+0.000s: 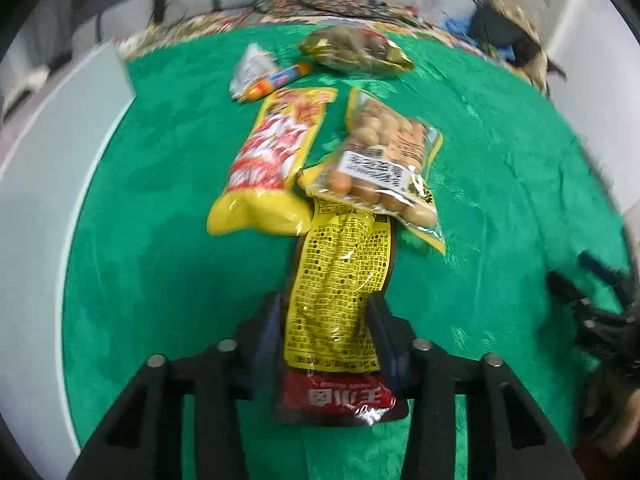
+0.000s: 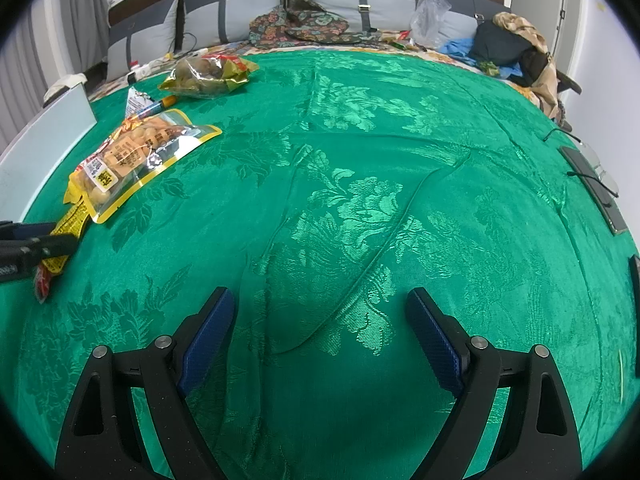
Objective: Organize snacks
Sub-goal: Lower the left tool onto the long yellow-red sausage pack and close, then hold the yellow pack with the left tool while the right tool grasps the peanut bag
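Left jaws pinch one snack; sorting has barely started

The left gripper point(image 1: 326, 328) jaws clamp a yellow-and-red packet point(image 1: 340, 288); beyond them lie the yellow bag point(image 1: 268, 160), clear pouch point(image 1: 384, 160) and others, still jumbled. The right gripper point(image 2: 320, 340) jaws are spread over bare green cloth point(image 2: 360, 160).

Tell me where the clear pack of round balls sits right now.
In the left wrist view, the clear pack of balls lies on the green cloth, right of the yellow-red bag, overlapping the yellow packet.
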{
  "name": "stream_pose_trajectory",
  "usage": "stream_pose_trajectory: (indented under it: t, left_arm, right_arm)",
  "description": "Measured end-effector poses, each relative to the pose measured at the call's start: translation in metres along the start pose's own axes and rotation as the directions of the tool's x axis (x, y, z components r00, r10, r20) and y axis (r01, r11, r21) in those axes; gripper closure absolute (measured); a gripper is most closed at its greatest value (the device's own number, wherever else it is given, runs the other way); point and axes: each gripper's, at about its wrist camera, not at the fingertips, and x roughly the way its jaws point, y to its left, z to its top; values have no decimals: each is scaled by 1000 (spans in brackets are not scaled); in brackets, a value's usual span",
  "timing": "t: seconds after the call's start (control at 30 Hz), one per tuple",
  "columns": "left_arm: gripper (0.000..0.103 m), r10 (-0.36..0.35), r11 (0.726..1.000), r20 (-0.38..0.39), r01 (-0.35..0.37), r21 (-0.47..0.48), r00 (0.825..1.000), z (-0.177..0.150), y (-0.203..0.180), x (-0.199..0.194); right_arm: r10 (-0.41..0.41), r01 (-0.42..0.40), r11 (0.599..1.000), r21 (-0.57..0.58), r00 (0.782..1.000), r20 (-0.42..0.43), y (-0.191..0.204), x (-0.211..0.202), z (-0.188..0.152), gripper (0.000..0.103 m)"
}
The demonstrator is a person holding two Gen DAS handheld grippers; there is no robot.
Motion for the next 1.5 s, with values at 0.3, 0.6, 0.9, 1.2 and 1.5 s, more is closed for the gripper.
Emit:
stream_pose_trajectory:
  t: [0.3,0.6,0.9,1.2,1.5]
  left_arm:
    - [66,61,998,28,-60,-25,998,-61,5,-37]
    - [22,93,996,36,-92,-13,995,-63,1,-21]
    - [9,193,978,82,-185,-98,978,-65,25,-19]
    - [0,236,962,120,-215,-166,964,-65,53,-15]
    - [0,240,963,142,-217,-161,960,-69,51,-17]
  right_arm:
    - [0,0,1000,0,1000,0,0,0,0,12]
    - [0,0,1000,0,1000,0,0,0,0,12]
    - [1,-1,1000,0,1000,0,0,0,0,12]
    - [1,-1,1000,0,1000,0,0,0,0,12]
    - [1,-1,1000,0,1000,0,0,1,0,12]
